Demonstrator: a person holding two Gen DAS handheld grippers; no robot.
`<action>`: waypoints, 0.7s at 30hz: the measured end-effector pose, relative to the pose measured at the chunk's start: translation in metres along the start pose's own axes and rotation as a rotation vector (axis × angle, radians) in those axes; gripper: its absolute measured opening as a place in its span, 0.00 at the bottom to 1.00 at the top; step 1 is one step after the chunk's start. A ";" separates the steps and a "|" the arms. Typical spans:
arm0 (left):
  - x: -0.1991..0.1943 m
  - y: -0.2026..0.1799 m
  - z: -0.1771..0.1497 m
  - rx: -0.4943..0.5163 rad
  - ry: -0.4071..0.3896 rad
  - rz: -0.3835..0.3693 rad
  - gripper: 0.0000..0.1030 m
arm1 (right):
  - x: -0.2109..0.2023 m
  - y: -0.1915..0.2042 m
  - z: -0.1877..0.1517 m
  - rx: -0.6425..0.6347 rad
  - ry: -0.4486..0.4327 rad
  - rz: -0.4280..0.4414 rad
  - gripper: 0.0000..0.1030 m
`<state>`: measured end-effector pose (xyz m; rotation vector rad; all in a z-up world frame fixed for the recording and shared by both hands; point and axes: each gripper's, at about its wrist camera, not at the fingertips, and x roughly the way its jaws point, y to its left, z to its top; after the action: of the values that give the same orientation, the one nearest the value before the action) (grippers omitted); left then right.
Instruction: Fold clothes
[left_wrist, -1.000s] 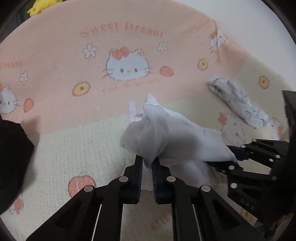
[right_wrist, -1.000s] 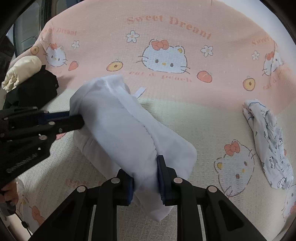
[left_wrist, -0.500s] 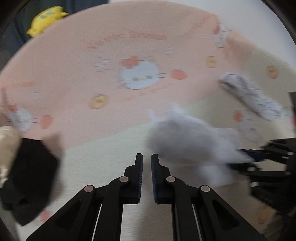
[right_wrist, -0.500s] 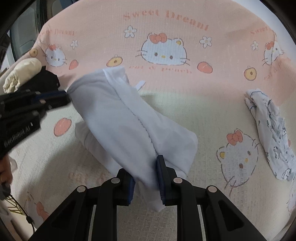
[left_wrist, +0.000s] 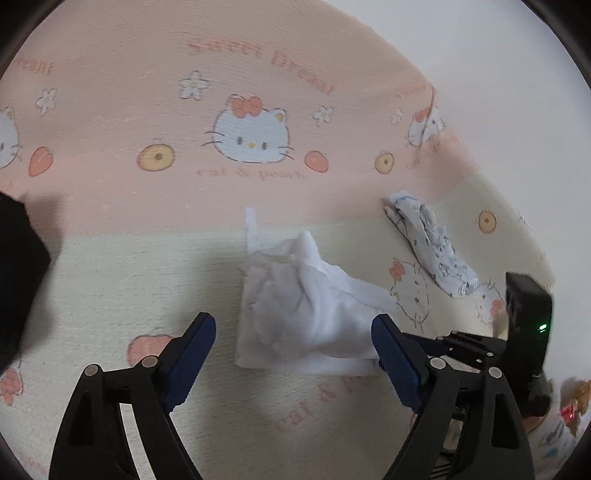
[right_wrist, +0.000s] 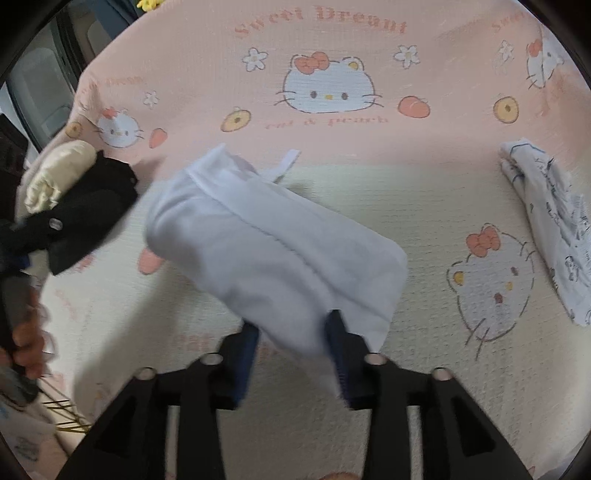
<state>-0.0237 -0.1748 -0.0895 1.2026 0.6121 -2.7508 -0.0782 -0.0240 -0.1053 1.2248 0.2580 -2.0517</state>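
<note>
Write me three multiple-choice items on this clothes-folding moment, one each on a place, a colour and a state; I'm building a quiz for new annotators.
1. Where does the printed garment lie, seen from the right wrist camera?
A. right of the white garment
B. on the black garment
C. between the fingers

2. What colour is the garment beside the rolled cream cloth?
A. red
B. black
C. green

3. How stands the left gripper?
A. shut on the white garment
B. shut on nothing
C. open, nothing pinched

Key: 1 A, it lies apart at the right edge. 2 B, the black garment touches the cream roll. 3 C, its fingers stand wide, just opened.
</note>
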 end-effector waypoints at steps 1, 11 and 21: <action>0.004 -0.005 0.000 0.017 0.010 0.011 0.84 | -0.002 -0.001 0.000 0.005 0.001 0.011 0.45; 0.021 0.007 0.012 -0.070 0.042 0.008 0.83 | -0.022 -0.047 -0.004 0.262 -0.028 0.095 0.59; 0.039 0.018 0.001 -0.219 0.130 -0.068 0.75 | -0.001 -0.111 -0.024 0.696 0.038 0.300 0.63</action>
<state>-0.0474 -0.1885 -0.1225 1.3375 0.9560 -2.5876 -0.1359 0.0679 -0.1374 1.5849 -0.6422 -1.9009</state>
